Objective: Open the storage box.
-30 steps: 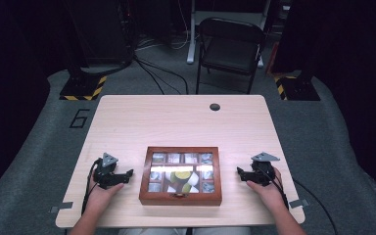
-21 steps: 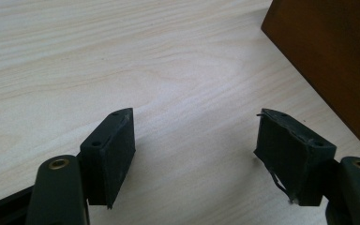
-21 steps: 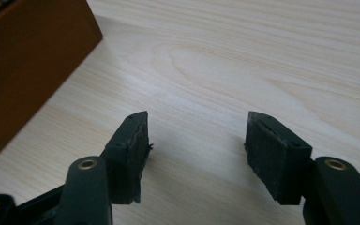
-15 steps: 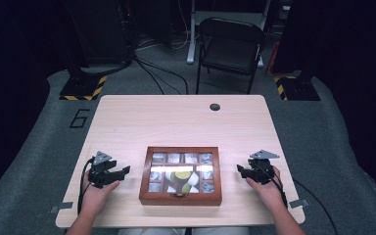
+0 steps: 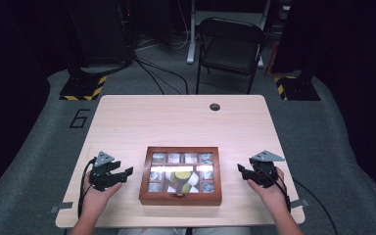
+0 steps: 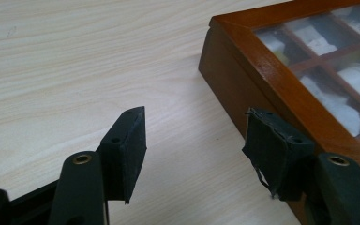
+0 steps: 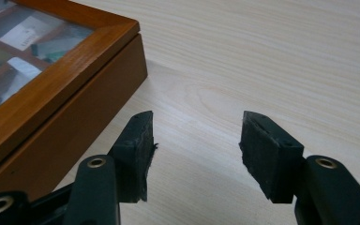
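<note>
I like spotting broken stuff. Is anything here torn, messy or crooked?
One thing: in the left gripper view, the black pad on the right-hand jaw looks frayed, with a ragged edge peeling off. The wooden box sits straight on the table, lid shut, nothing spilled.

You can read just one sign, a dark numeral "6" marked on the grey floor mat (image 5: 54, 147) left of the table, while the print on the packets (image 6: 318, 44) inside the wooden box (image 5: 180, 198) is too small to read.
</note>
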